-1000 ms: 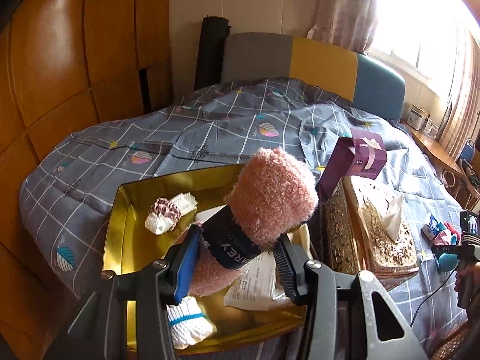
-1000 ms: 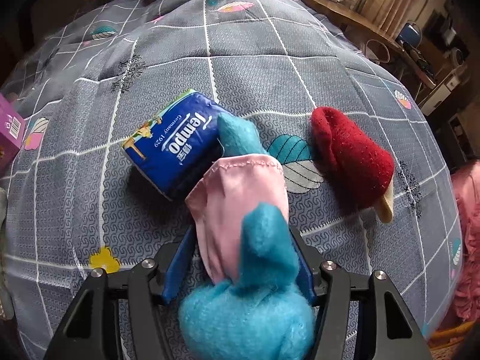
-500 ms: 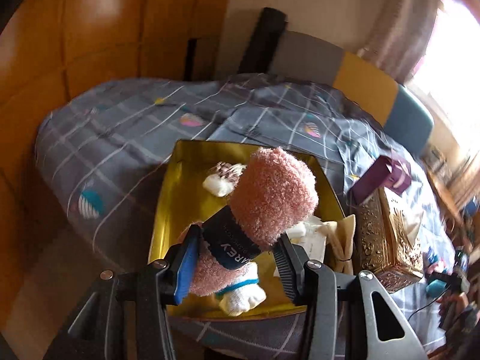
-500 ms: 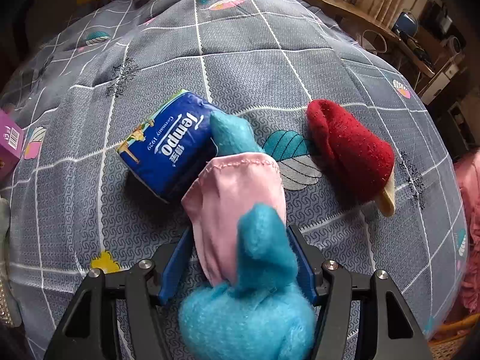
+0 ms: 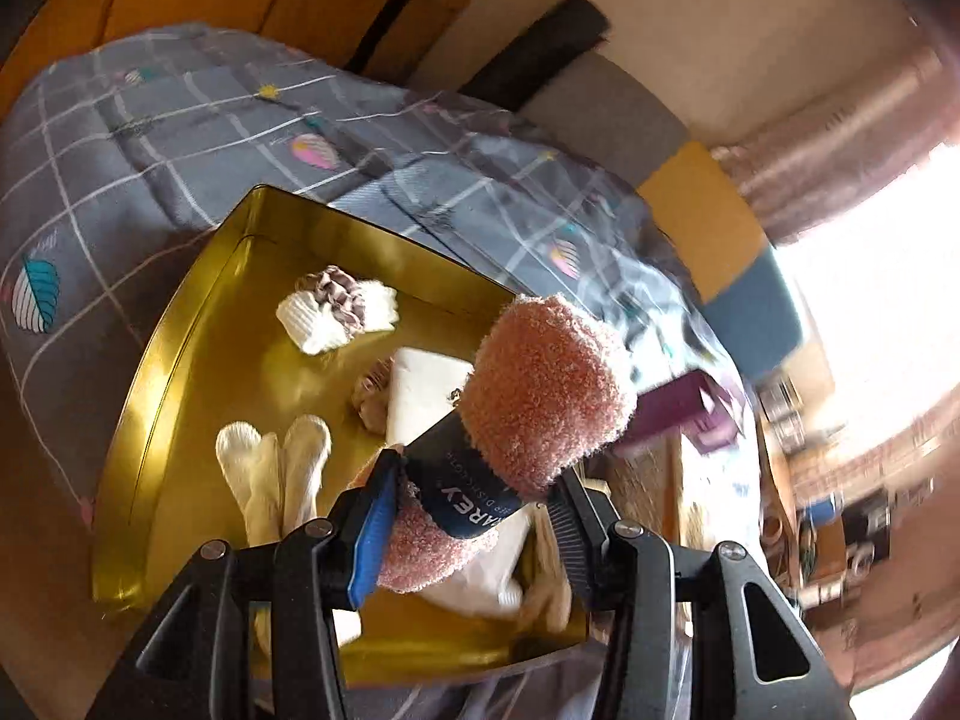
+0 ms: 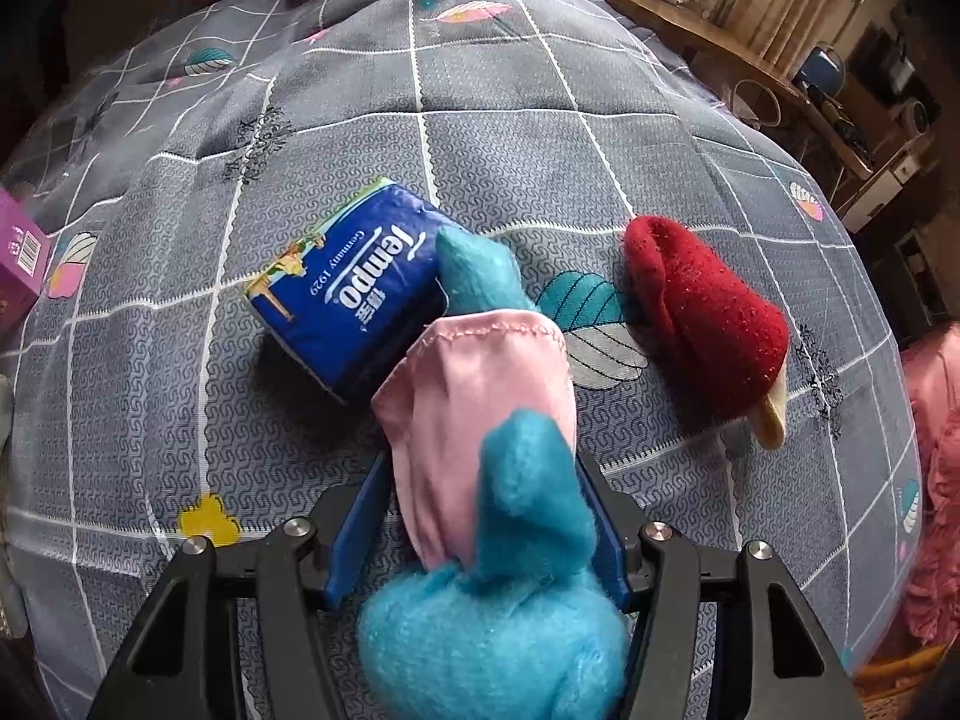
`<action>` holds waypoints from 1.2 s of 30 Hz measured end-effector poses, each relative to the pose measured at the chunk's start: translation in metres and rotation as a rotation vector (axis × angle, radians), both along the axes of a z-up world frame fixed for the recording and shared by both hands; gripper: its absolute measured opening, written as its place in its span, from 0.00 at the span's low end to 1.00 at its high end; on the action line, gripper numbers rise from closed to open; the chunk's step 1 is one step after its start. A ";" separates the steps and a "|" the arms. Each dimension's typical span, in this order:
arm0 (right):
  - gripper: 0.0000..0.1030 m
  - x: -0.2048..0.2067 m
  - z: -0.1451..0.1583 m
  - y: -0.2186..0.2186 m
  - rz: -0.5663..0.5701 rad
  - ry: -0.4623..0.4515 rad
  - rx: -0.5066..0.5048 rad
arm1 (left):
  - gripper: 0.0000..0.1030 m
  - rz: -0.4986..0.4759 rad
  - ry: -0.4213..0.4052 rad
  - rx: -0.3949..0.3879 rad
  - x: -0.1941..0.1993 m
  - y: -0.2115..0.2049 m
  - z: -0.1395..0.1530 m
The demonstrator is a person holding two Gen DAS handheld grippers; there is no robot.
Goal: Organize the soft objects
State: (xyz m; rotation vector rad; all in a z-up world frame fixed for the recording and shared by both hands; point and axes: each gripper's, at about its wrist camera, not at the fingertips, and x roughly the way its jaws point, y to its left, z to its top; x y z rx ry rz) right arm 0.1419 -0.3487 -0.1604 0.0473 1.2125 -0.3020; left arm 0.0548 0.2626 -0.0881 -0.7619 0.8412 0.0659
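My left gripper is shut on a fuzzy pink sock roll with a dark paper band, held above the gold tray. In the tray lie a white and brown sock bundle, a pair of white socks and a white packet. My right gripper points down at the bed, its jaws closing on a blue plush toy with a pink cloth part. The toy's tip touches a blue Tempo tissue pack. A red sock lies to the right on the quilt.
The tray rests on a grey checked quilt. A purple box stands right of the tray, with an ornate gold box below it. The same purple box shows at the left edge. A wooden desk runs past the bed.
The left gripper has rolled, sunk and moved over the gold tray, still gripping the pink sock roll. The right gripper and its plush toy have stayed put.
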 end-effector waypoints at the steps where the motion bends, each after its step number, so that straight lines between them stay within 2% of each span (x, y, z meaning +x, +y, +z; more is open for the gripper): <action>1: 0.59 0.000 0.000 0.000 0.000 -0.001 0.000 | 0.48 0.024 0.017 -0.010 0.007 0.004 -0.005; 3: 0.59 0.000 0.000 0.000 0.000 -0.001 -0.001 | 0.48 0.083 0.074 -0.029 0.018 0.015 -0.019; 5: 0.59 0.000 0.000 -0.001 0.001 -0.001 0.000 | 0.49 0.095 0.120 -0.036 0.028 0.023 -0.033; 7: 0.59 0.001 0.000 -0.001 0.001 -0.001 -0.001 | 0.50 0.123 0.173 -0.015 0.033 0.028 -0.045; 9: 0.59 0.000 0.000 0.000 0.001 -0.002 -0.001 | 0.52 0.110 0.183 0.008 0.035 0.029 -0.050; 11: 0.60 0.000 0.001 -0.001 0.000 -0.002 0.002 | 0.55 0.086 0.175 0.047 0.034 0.026 -0.048; 23: 0.60 0.000 0.000 -0.001 0.002 -0.007 -0.005 | 0.57 -0.005 0.125 0.502 0.017 -0.016 -0.019; 29: 0.59 -0.001 0.001 0.000 0.002 -0.010 -0.006 | 0.57 -0.070 0.072 0.602 0.006 -0.041 -0.002; 36: 0.46 -0.001 0.003 -0.004 -0.011 -0.026 0.018 | 0.57 -0.133 0.016 0.653 -0.008 -0.068 0.014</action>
